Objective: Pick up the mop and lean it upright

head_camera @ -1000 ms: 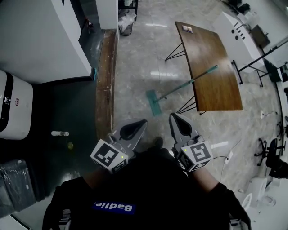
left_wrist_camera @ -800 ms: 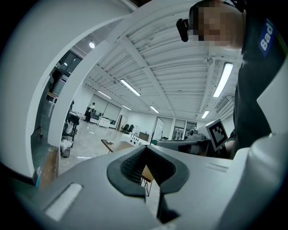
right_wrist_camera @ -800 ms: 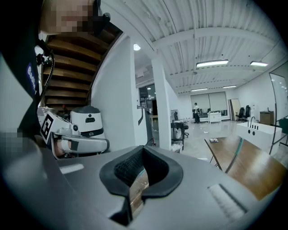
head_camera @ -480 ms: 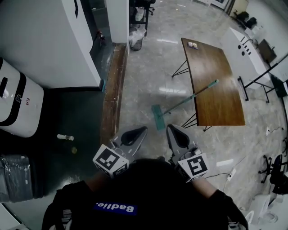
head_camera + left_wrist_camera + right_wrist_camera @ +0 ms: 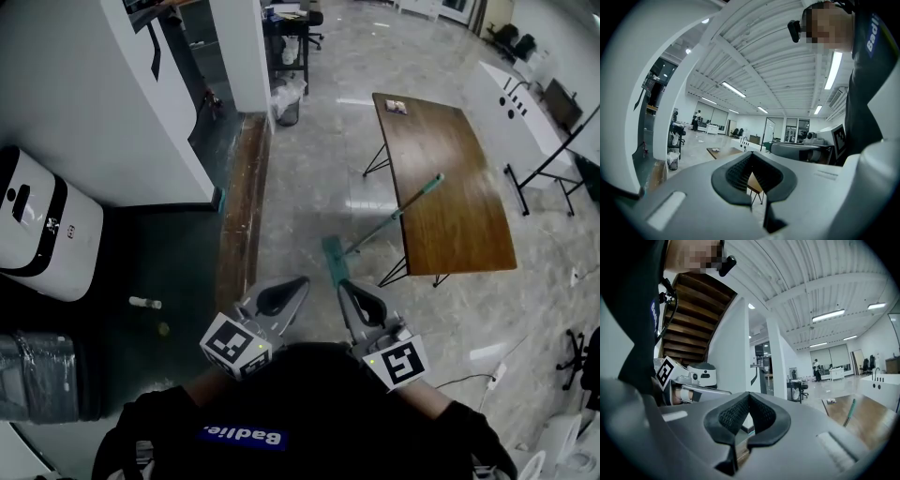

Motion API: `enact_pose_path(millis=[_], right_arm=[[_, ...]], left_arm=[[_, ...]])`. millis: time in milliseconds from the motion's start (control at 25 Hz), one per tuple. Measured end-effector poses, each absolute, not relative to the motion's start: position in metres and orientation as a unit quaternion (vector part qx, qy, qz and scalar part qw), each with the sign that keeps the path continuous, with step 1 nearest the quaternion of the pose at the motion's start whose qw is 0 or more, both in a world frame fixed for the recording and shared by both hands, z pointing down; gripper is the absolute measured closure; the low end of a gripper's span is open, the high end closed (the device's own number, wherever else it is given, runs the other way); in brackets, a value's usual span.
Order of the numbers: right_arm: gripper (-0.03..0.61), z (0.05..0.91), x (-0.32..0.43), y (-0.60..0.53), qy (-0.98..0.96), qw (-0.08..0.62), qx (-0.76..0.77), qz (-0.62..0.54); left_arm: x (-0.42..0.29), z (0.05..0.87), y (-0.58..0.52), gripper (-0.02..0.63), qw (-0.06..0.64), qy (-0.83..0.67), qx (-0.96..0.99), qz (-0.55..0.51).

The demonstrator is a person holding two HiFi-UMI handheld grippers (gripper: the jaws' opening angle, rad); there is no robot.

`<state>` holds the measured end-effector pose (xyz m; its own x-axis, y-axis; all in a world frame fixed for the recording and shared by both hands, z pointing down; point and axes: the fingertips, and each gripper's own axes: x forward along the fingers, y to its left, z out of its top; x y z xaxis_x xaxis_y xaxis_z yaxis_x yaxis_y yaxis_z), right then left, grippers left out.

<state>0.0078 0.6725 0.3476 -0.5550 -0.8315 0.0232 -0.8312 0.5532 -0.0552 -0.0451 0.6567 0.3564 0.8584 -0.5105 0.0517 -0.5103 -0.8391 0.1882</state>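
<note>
The left tongs [image 5: 281, 298] and right tongs [image 5: 356, 302] are hovering closed and empty. Ahead of them the mop [image 5: 384, 221] is leaning against the table [image 5: 441, 141], so it seemingly needs no grip.

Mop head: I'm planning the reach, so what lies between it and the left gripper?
The head view shows only bare grey floor between the left gripper and the mop head; nothing stands in the way.

Mop [image 5: 851, 411]: only handle top visible, rest behind right claw [image 5: 749, 399].
</note>
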Motion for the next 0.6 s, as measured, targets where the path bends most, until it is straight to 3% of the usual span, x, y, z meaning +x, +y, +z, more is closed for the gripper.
enact_pose_path(millis=[600], right_arm=[[0.575, 0.351, 0.028, 0.679, 0.887, 0.015, -0.459, -0.041]], left_arm=[[-0.022, 0.364, 0.670, 0.594, 0.090, -0.269, 0.959, 0.012]])
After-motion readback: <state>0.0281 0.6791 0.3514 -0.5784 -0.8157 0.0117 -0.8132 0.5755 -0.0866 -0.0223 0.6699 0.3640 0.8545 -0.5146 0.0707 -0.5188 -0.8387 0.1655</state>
